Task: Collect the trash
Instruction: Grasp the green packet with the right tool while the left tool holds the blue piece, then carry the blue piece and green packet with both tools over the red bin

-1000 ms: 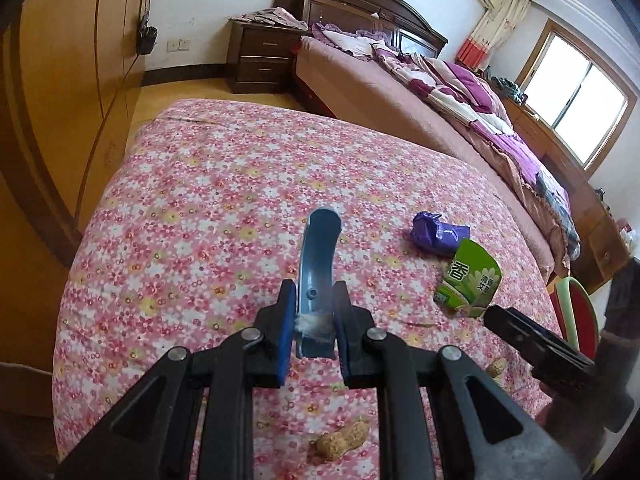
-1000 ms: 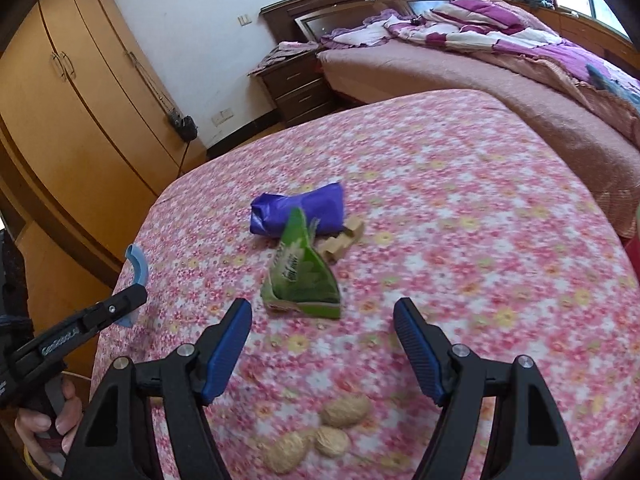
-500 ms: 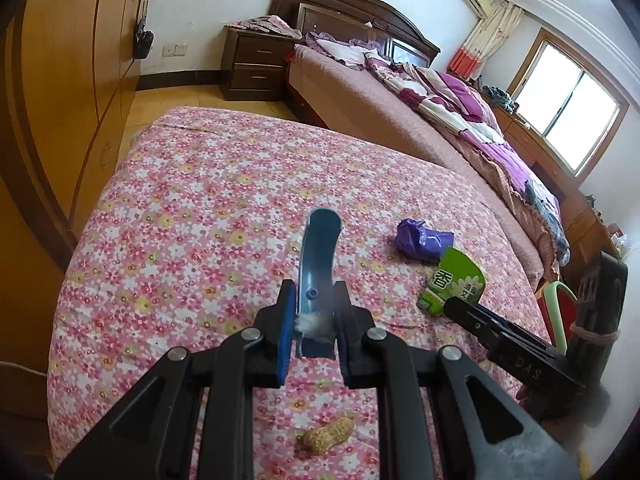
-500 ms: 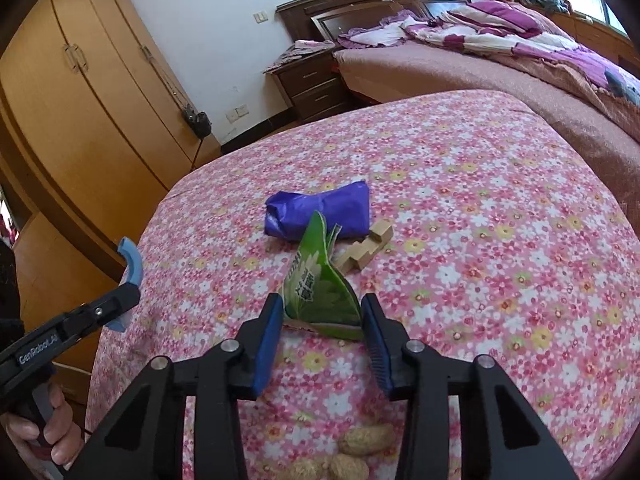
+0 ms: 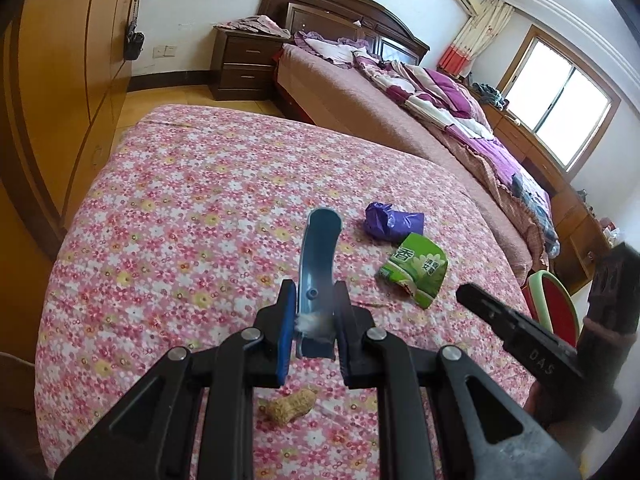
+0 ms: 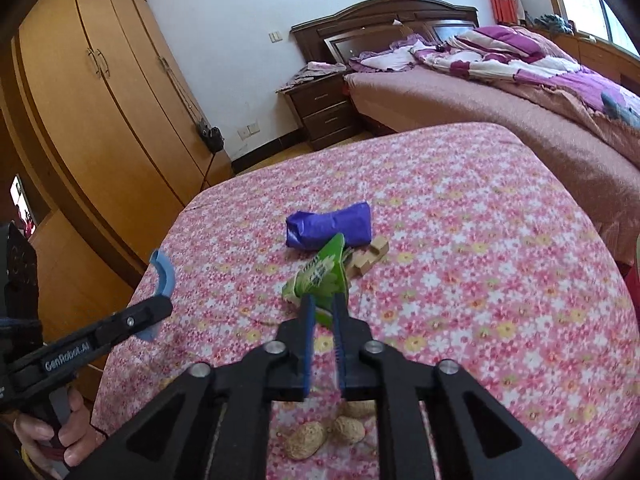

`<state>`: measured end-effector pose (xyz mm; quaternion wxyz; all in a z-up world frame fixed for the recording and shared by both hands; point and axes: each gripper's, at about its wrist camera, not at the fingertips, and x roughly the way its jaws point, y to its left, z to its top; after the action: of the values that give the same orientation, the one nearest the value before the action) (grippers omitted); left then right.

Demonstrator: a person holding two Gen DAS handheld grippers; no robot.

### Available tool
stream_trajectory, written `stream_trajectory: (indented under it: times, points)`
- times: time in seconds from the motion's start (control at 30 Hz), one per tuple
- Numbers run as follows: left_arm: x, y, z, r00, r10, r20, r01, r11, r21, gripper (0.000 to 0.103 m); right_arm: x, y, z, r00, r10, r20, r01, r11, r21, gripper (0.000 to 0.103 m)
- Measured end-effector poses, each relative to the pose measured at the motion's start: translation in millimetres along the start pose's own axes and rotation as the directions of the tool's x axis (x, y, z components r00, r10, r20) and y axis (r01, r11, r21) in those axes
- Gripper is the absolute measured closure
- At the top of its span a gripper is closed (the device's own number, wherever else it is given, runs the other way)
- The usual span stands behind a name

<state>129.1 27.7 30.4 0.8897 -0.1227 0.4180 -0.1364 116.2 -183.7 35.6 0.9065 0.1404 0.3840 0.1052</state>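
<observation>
Right now my right gripper (image 6: 322, 320) is closing on the green snack packet (image 6: 320, 276), its blue pads squeezing the packet's near edge from both sides, and the packet stands up crumpled between them. My left gripper (image 5: 314, 316) is clamped tight on a curved blue plastic piece (image 5: 318, 256) with a tuft of white fluff at the pads; the piece sticks up and away from the jaws.

Closest to me, under the right gripper, three peanut shells (image 6: 320, 432) lie in a cluster on the floral bedspread (image 6: 480, 260), and one more peanut shell (image 5: 288, 404) sits just below the left gripper. In the right wrist view my left hand (image 6: 52, 436) shows at the lower left, wrapped around its handle.

A little further out, right behind the packet, there's a small notched wooden piece (image 6: 370, 258) touching a crumpled purple wrapper (image 6: 328, 226). Beyond the floral bed stands a second bed (image 6: 500, 92) with purple bedding, a dark nightstand (image 6: 320, 110) beside it, and a wooden wardrobe (image 6: 100, 100) along the left wall.
</observation>
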Motion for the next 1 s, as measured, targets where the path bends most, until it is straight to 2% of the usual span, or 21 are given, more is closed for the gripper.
stream_trajectory:
  times: [0.03, 0.07, 0.23, 0.37, 0.4, 0.47, 0.53, 0.73, 1.0]
  points:
    - [-0.2, 0.5, -0.6, 1.0, 0.005, -0.003, -0.005, 1.0, -0.002, 0.085, 1.1, 0.5, 1.9, 1.0, -0.005, 0.001, 0.005, 1.0, 0.001, 0.069]
    - [0.0, 1.6, -0.4, 1.0, 0.01, -0.005, -0.01, 1.0, -0.006, 0.085, 4.3, -0.6, 4.8, 1.0, -0.007, 0.0, 0.007, 1.0, 0.008, 0.061]
    - [0.1, 9.2, 1.0, 1.0, 0.024, -0.001, -0.024, 1.0, -0.02, 0.085, 22.8, -8.0, 12.6, 0.999, 0.013, -0.04, -0.012, 0.999, 0.043, 0.054]
    - [1.0, 14.5, 1.6, 1.0, 0.025, 0.003, -0.025, 0.999, -0.033, 0.085, 38.0, -13.8, 22.3, 0.998, 0.038, -0.046, -0.035, 0.998, 0.061, 0.054]
    - [1.5, 15.2, 1.9, 1.0, 0.027, 0.002, -0.027, 0.999, -0.036, 0.085, 39.3, -13.1, 23.0, 0.998, 0.037, -0.044, -0.035, 0.998, 0.055, 0.056]
    - [2.9, 15.7, 2.1, 1.0, 0.025, 0.001, -0.025, 0.999, -0.038, 0.085, 43.3, -10.4, 24.3, 0.998, 0.036, -0.043, -0.035, 0.999, 0.039, 0.075]
    - [3.6, 14.8, 1.9, 1.0, 0.024, 0.001, -0.024, 0.999, -0.037, 0.085, 46.6, -7.8, 23.6, 0.998, 0.036, -0.051, -0.035, 0.999, 0.029, 0.084]
    - [5.2, 10.1, 0.9, 1.0, 0.017, -0.001, -0.017, 0.999, -0.035, 0.085, 29.9, -0.5, 16.8, 0.996, 0.086, -0.008, -0.086, 0.996, 0.02, 0.091]
    - [0.0, -2.8, -5.3, 1.0, -0.01, 0.0, 0.01, 0.999, -0.032, 0.085, -23.1, -7.4, 8.9, 0.988, 0.13, 0.085, -0.136, 0.988, 0.071, 0.092]
